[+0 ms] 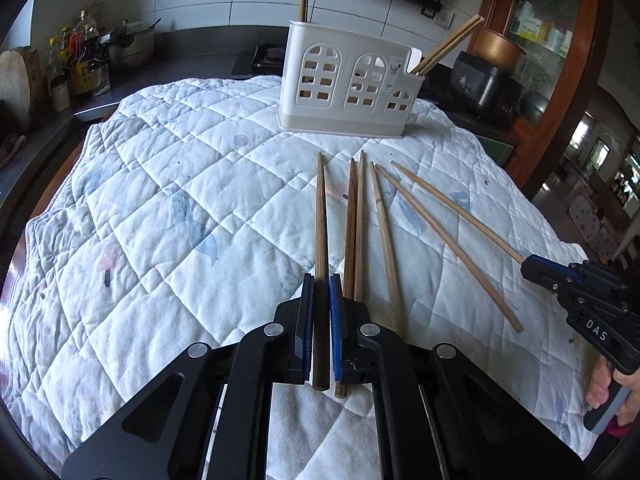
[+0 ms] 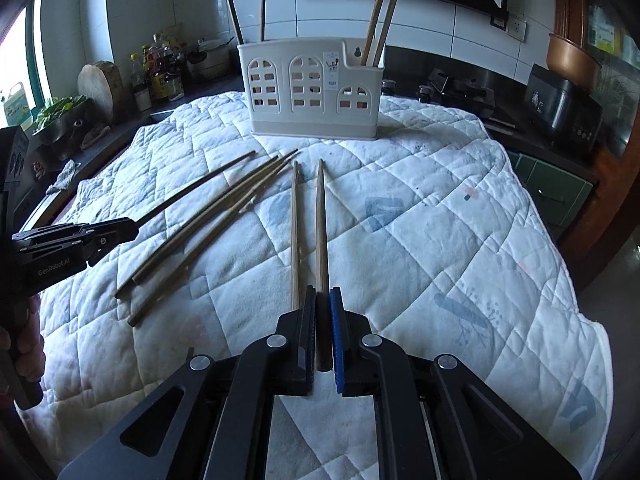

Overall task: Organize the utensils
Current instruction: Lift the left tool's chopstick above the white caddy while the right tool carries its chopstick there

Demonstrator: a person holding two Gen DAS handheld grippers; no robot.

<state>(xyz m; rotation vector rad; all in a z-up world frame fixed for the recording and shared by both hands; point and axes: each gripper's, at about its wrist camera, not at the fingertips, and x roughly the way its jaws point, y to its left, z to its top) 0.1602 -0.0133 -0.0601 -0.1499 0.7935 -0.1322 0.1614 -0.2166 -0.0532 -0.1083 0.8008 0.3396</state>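
Note:
On a white quilted cloth lie several wooden chopsticks. My left gripper is shut on a dark chopstick that points toward the white utensil holder. In the right wrist view the left gripper is at the left, holding that chopstick. My right gripper is shut on a lighter chopstick, and another chopstick lies just left of it. The right gripper also shows at the right of the left wrist view. The holder has chopsticks standing in it.
Behind the holder runs a dark counter with bottles, a round wooden block, a stove and a black cooker. The cloth drops off at its right edge. A wooden cabinet stands at the far right.

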